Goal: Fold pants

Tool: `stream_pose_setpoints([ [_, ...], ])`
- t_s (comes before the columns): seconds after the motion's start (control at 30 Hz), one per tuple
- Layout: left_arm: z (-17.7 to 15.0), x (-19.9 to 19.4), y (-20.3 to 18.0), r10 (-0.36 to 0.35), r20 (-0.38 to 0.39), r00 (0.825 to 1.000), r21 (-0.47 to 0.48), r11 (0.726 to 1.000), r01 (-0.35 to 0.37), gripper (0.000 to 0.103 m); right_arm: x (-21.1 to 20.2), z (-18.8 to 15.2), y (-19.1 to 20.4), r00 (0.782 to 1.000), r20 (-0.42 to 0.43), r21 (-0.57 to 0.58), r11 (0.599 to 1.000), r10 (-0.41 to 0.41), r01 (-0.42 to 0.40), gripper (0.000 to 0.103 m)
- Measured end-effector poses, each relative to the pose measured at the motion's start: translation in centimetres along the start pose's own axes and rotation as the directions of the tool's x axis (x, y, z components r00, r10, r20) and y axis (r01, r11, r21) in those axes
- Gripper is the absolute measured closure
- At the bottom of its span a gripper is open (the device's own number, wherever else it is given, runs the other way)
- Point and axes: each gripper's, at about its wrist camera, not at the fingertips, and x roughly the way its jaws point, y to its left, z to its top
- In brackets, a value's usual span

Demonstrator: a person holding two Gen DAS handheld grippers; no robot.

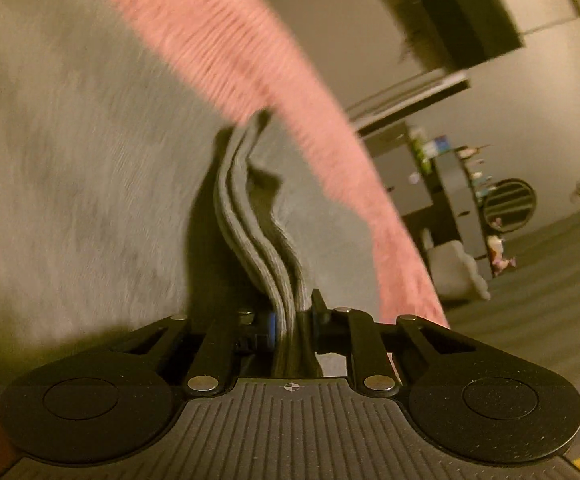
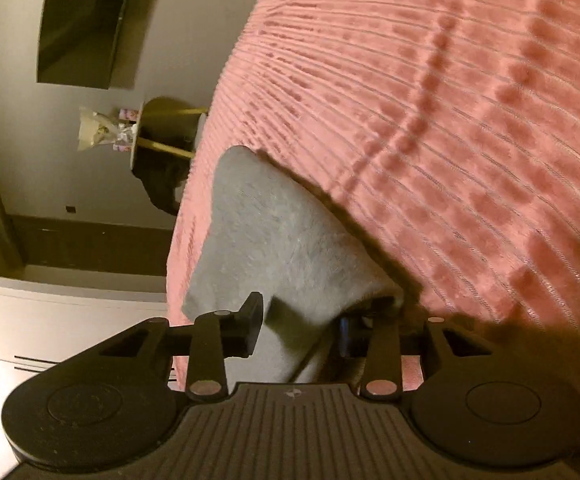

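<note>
While the left claw [image 1: 290, 320] is angling downward over the bedding, its jaws are standing nearly together and pinching a stack of gray fabric edges, several layers of the pants [image 1: 258, 240], which are running forward from the fingers in wavy ridges. Beyond the pinch, the gray cloth is spreading wide to the left, blurred, and lying against a pink ribbed bedspread [image 1: 250, 80] that is crossing the view diagonally. Past the bedspread, a dark shelf unit [image 1: 449, 184] with small items is standing by the wall, with a pale soft lump on the carpet beside it.

The right claw [image 2: 301, 328] is also tilting downward, rolled sideways so the room is appearing turned. Its jaws are standing partly apart with a gray corner of the pants [image 2: 274, 240] lying between them; whether the pads are pressing on it cannot be told. That corner is resting on the pink bedspread [image 2: 449, 120], which is filling the right side. A small round table [image 2: 162, 132] is showing near the wall.
</note>
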Motion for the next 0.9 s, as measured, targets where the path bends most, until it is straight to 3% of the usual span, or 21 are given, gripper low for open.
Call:
stream_pose_setpoints([
  [0.1, 0.3, -2.0, -0.3, 0.027, 0.064, 0.998, 0.055, 0.998, -0.031, 0.085, 0.3, -0.5, 1.0, 0.999, 0.015, -0.084, 0.996, -0.031, 0.033, 0.083],
  [0.2, -0.6, -2.3, 1.3, 0.091, 0.036, 0.995, 0.075, 0.993, -0.093, 0.085, 0.8, -0.9, 1.8, 0.994, 0.009, -0.138, 0.984, -0.112, 0.112, 0.084],
  [0.3, -2.3, -1.0, 3.0, 0.209, -0.022, 0.978, 0.115, 0.972, -0.205, 0.081, 1.7, -1.0, 1.9, 0.985, -0.024, -0.147, 0.975, -0.171, 0.166, 0.083],
  [0.37, -2.2, -1.2, 2.6, 0.212, 0.000, 0.977, 0.133, 0.968, -0.210, 0.076, 1.6, -1.0, 2.3, 0.985, -0.039, -0.169, 0.972, -0.170, 0.162, 0.079],
  [0.43, -1.8, -2.4, 1.6, 0.230, 0.091, 0.969, 0.167, 0.955, -0.243, 0.069, 1.1, -1.3, 2.9, 0.983, -0.042, -0.213, 0.963, -0.177, 0.164, 0.071],
  [0.5, -1.5, -3.5, 1.2, 0.242, 0.172, 0.955, 0.188, 0.944, -0.273, 0.049, 0.2, -1.6, 3.8, 0.985, -0.048, -0.279, 0.949, -0.164, 0.144, 0.071],
  [0.57, -1.2, -4.2, 1.8, 0.265, 0.204, 0.942, 0.164, 0.940, -0.300, 0.043, -0.5, -2.0, 4.6, 0.984, -0.051, -0.350, 0.926, -0.171, 0.142, 0.070],
  [0.63, -0.9, -4.3, 2.7, 0.256, 0.178, 0.950, 0.124, 0.952, -0.279, 0.043, -0.9, -2.4, 5.2, 0.982, -0.060, -0.400, 0.905, -0.180, 0.141, 0.070],
  [0.77, -0.5, -2.7, 2.8, 0.159, 0.074, 0.985, 0.103, 0.981, -0.166, 0.042, -1.2, -3.9, 6.7, 0.985, -0.075, -0.466, 0.879, -0.155, 0.103, 0.070],
  [0.9, 0.3, 0.1, 3.0, 0.189, 0.016, 0.982, 0.106, 0.976, -0.190, 0.044, -0.6, -5.4, 8.0, 0.986, -0.087, -0.540, 0.839, -0.141, 0.072, 0.070],
])
